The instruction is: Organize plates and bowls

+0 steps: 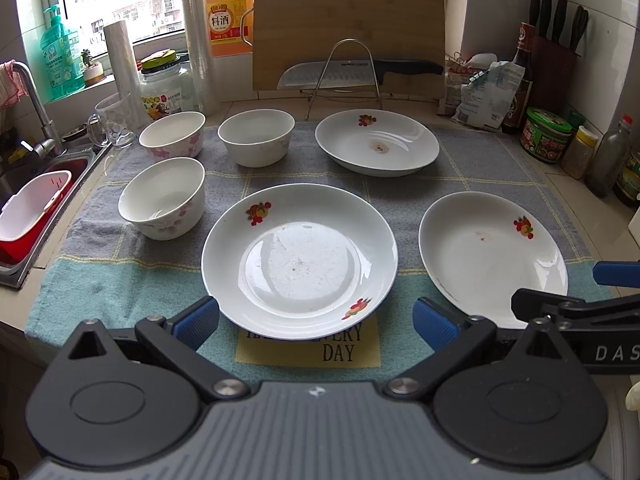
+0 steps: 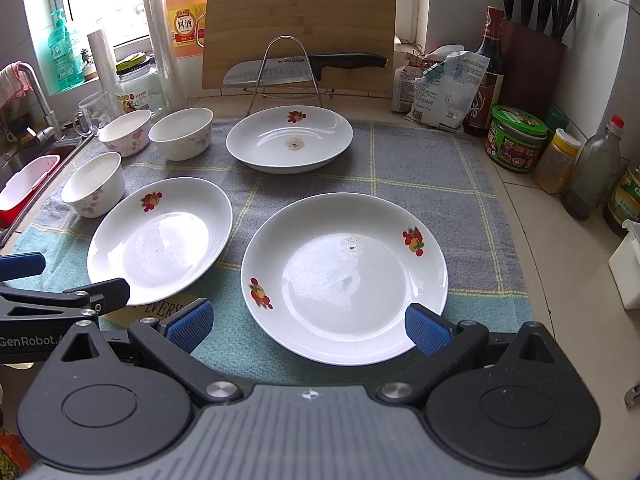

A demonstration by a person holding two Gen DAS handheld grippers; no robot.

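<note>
Three white plates with fruit prints lie apart on a checked towel [image 1: 472,168]: a near middle plate [image 1: 299,260], a near right plate [image 1: 492,256] and a far plate [image 1: 376,142]. Three white flowered bowls stand at the left: a near bowl [image 1: 163,197], a far left bowl [image 1: 173,134] and a far middle bowl [image 1: 256,136]. My left gripper [image 1: 316,322] is open and empty, its blue pads astride the near edge of the middle plate [image 2: 160,240]. My right gripper [image 2: 308,326] is open and empty at the near edge of the right plate [image 2: 344,276].
A cutting board [image 1: 348,28] and a knife [image 1: 360,72] on a wire rack stand at the back. A sink [image 1: 28,200] with a red-and-white tub is at the left. Jars and bottles [image 2: 516,140] line the right counter. A glass mug [image 1: 112,120] stands behind the bowls.
</note>
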